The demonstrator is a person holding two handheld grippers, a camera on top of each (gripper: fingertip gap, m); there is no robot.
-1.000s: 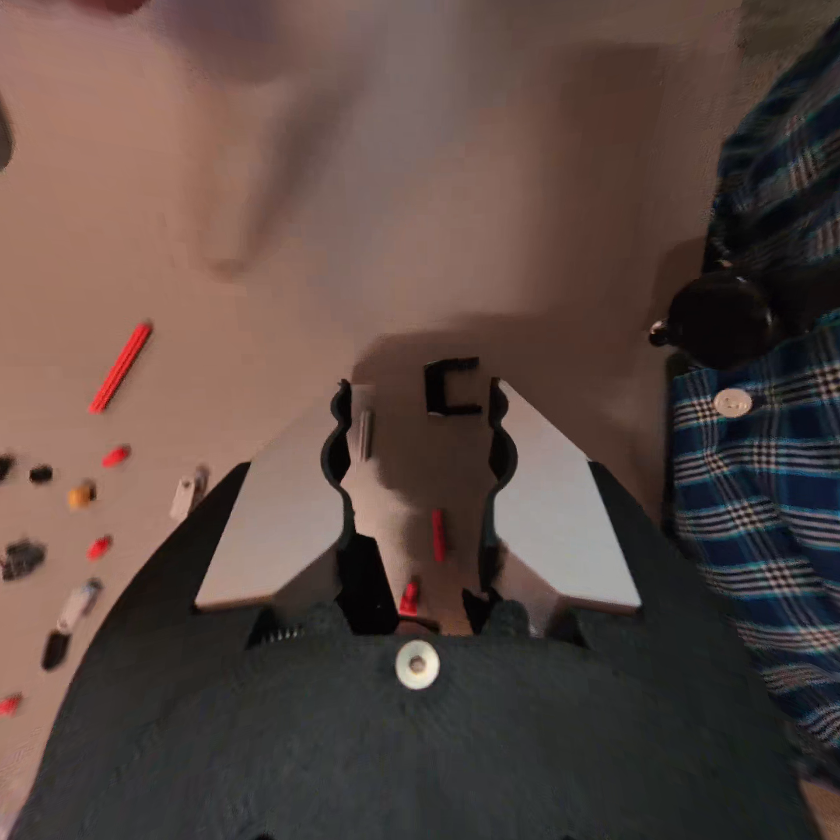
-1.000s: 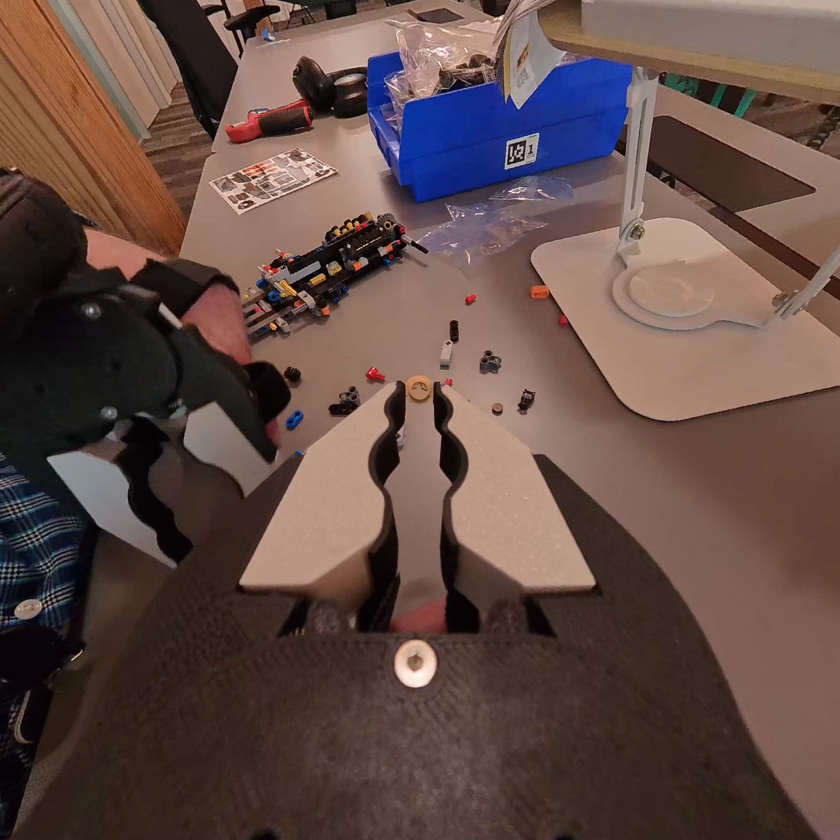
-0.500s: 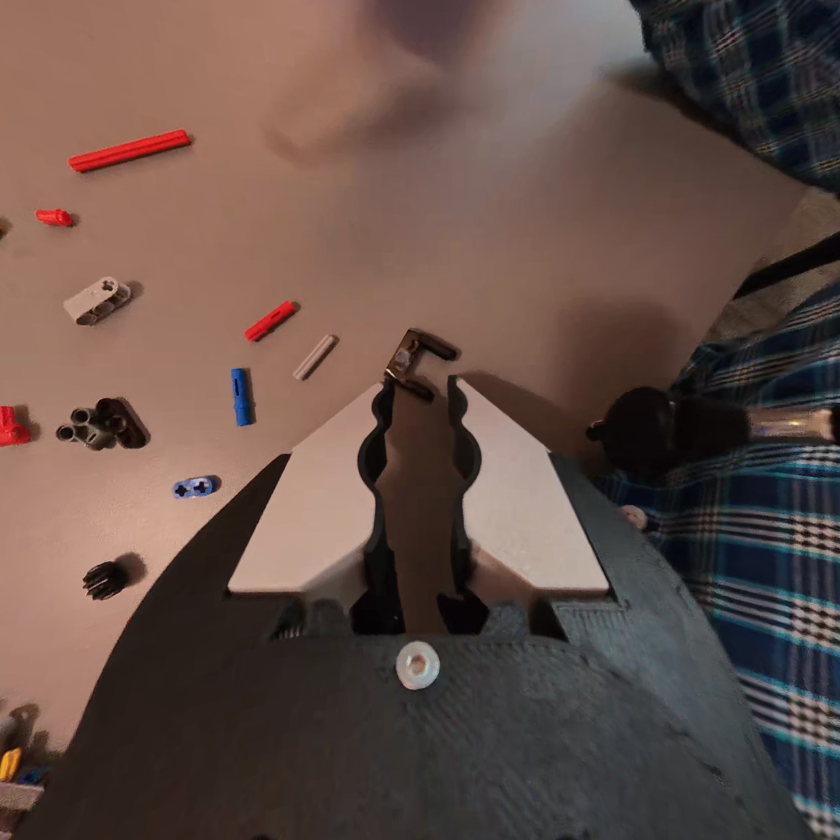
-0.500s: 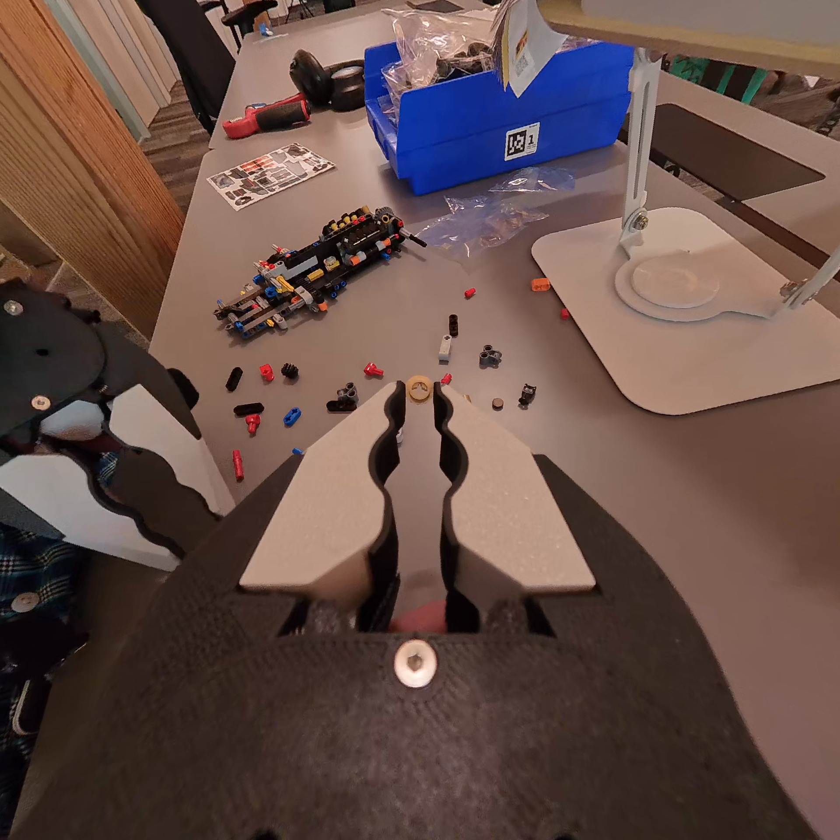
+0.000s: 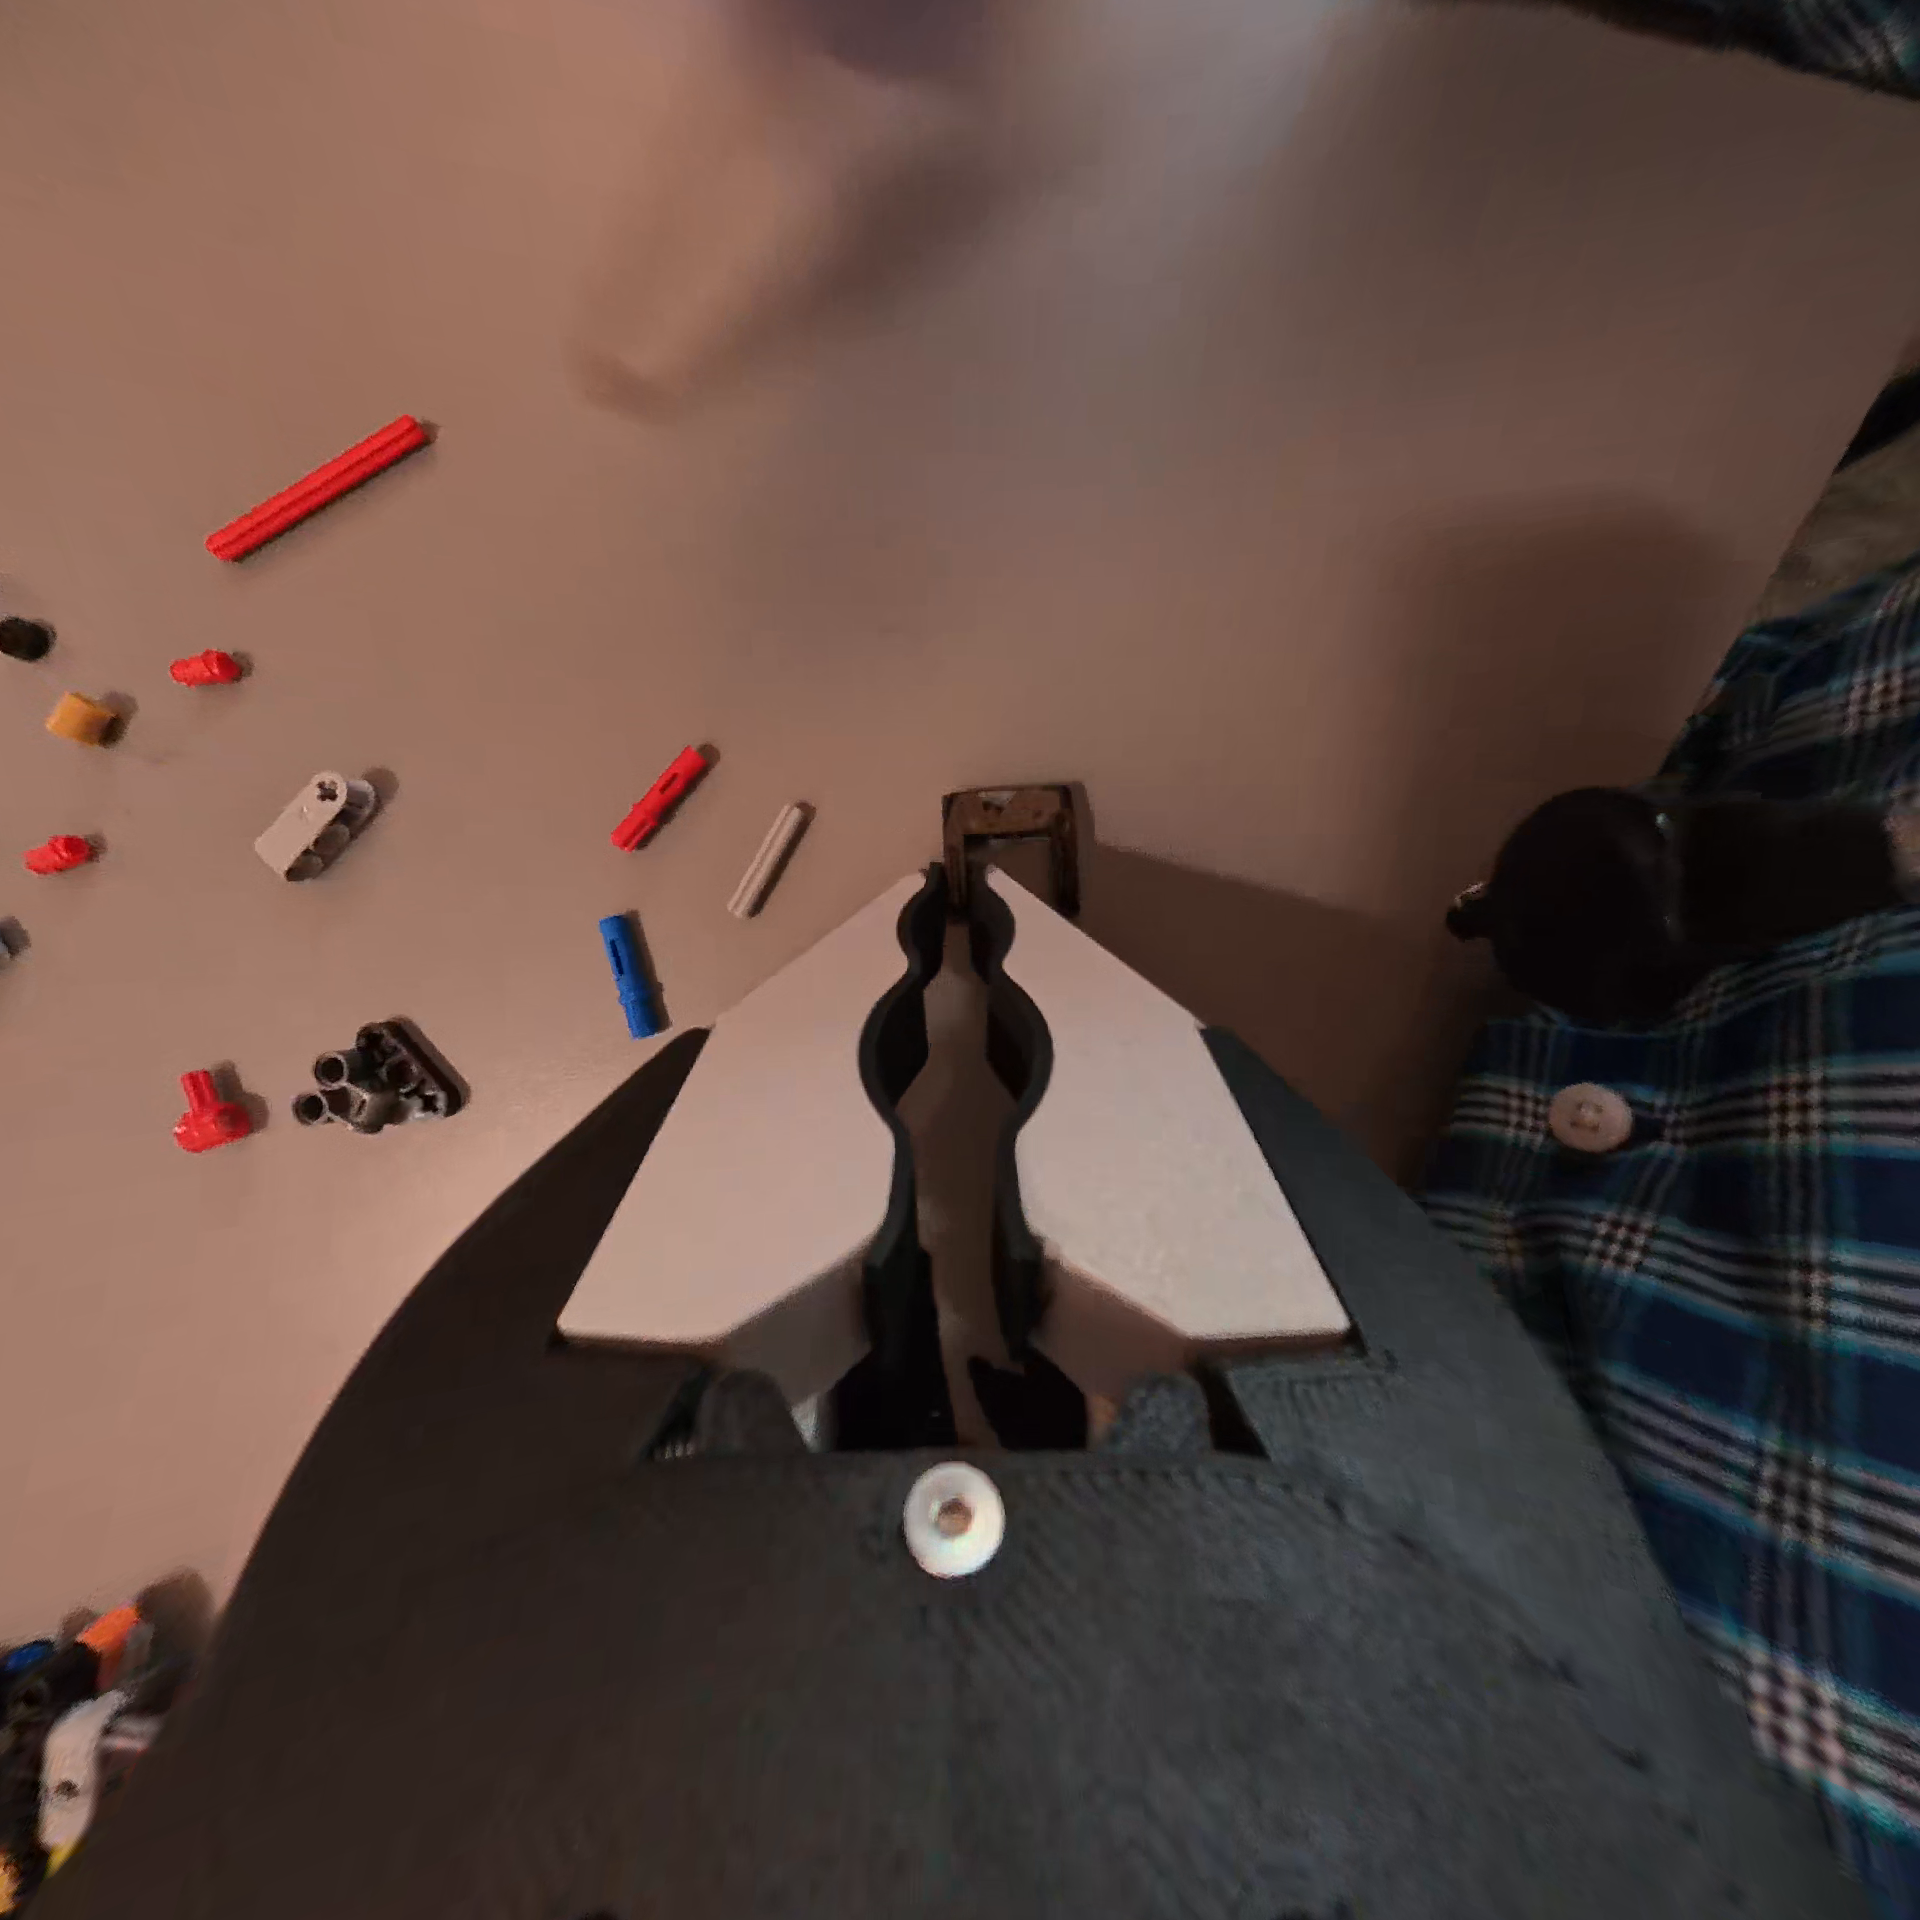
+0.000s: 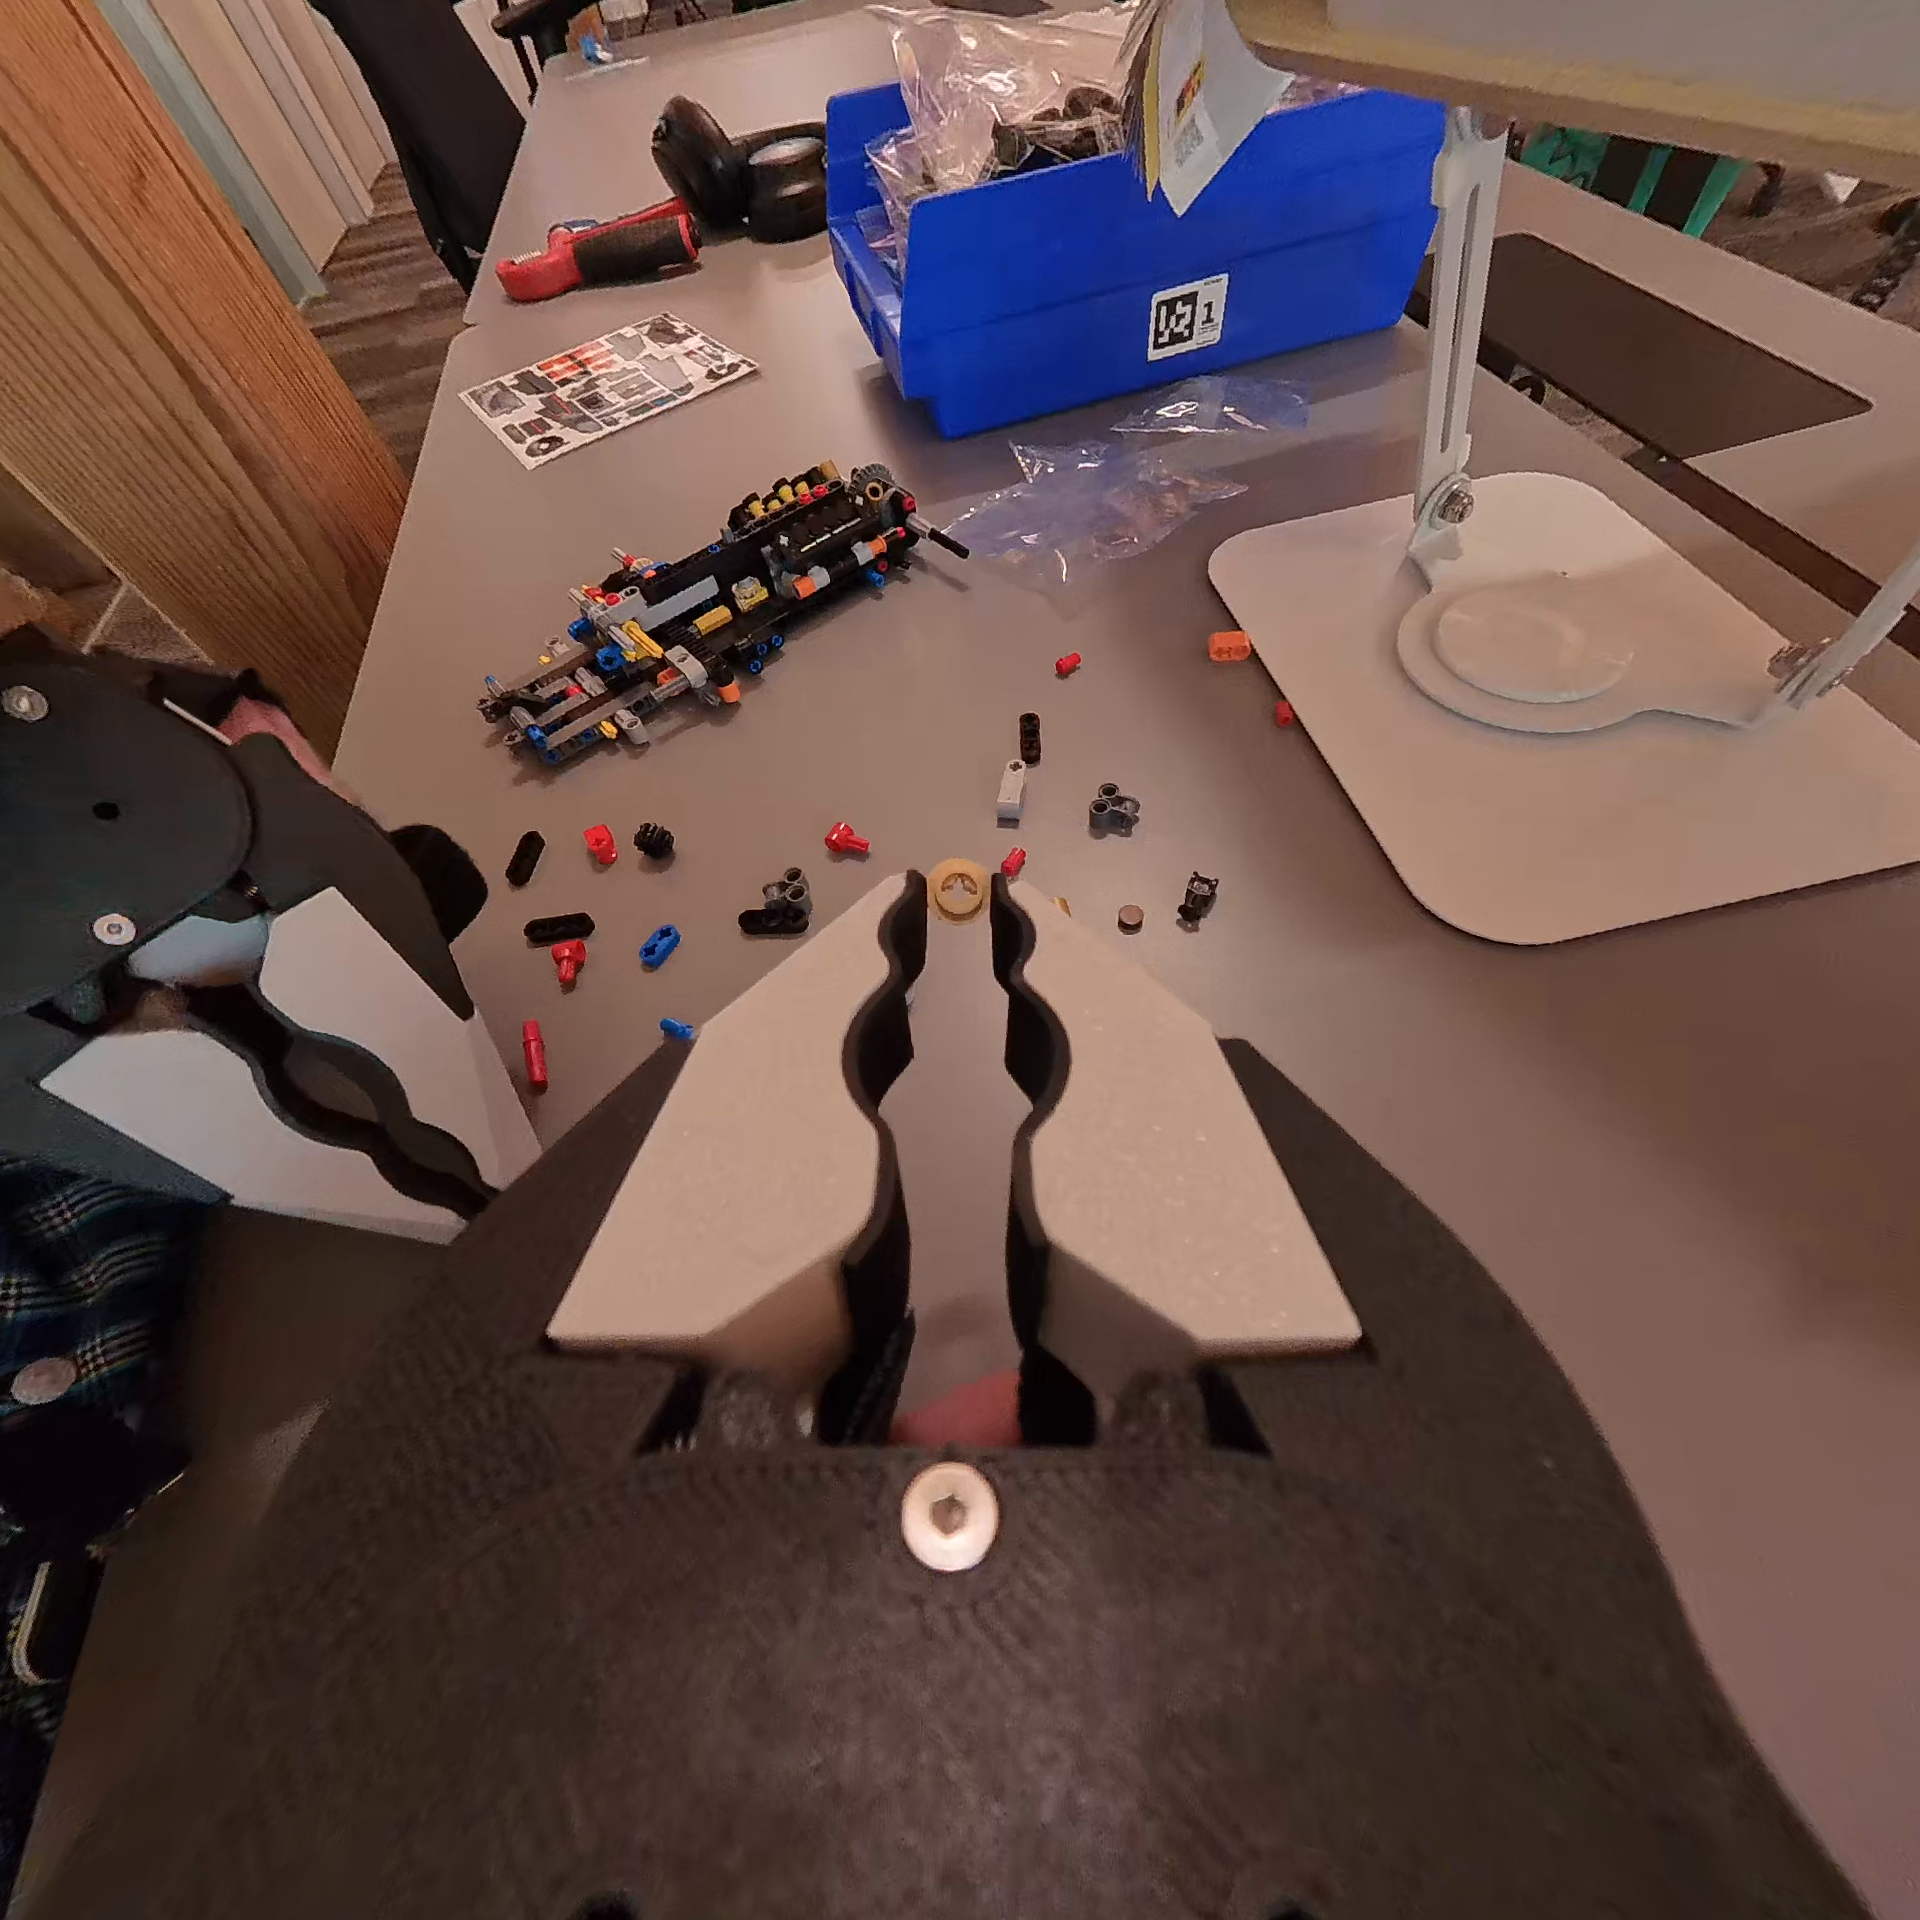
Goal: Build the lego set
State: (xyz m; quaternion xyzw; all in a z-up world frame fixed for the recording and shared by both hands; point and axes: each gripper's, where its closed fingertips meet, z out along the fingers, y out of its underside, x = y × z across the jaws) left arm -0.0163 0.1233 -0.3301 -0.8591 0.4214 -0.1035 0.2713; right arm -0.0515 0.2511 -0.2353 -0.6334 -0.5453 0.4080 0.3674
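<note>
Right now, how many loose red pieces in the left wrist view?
5: long axle far left; two stubs below it; a pin near centre; a connector lowest. Tongs may hide others.

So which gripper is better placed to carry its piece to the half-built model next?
Probably the right gripper: it holds a tan ring and points across the table toward the model. The left gripper, pinching a black bracket, faces the table edge.

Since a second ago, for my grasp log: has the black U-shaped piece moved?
Yes. The black U-shaped piece is pinched in the left gripper, away from the red pin.
</note>
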